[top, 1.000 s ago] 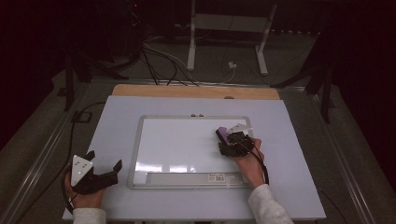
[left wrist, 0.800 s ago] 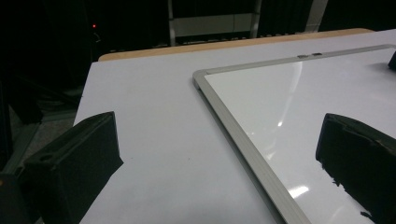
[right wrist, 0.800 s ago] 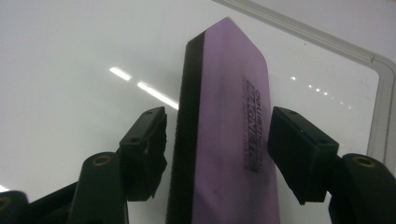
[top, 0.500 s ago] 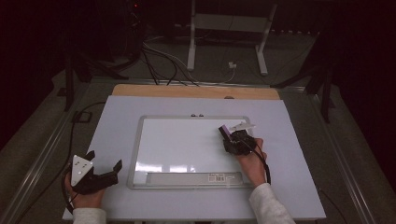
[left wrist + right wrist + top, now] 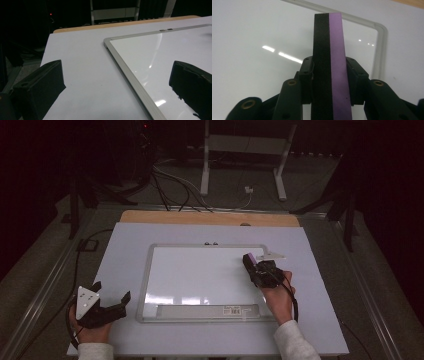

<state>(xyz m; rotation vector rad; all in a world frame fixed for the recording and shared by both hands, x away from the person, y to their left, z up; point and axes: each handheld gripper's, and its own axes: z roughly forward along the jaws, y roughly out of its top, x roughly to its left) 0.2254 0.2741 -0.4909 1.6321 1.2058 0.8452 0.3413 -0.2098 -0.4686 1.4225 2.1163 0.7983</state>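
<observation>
The surface (image 5: 125,250) under both my hands is wide and bare, and the whiteboard (image 5: 200,275) lies flat in the middle of it, loose as far as I can tell. That is my main worry: the board sits just below my right jaws, and if I press down and drag, it may slide, since my left gripper (image 5: 107,307) rests off its near left corner with jaws wide apart, holding nothing and not bracing the frame.

My right gripper (image 5: 329,82) has just been closing, and its jaws are now clamped on the eraser (image 5: 329,62), a black-and-purple block standing up between them. In the right gripper view the pads pinch only its lower part, so most of the block juts out beyond the jaws. A sideways push at the far tip could lever it askew or pop it free.

The board's raised rim (image 5: 379,50) lies just beyond the eraser; a stroke that way could catch on it.
</observation>
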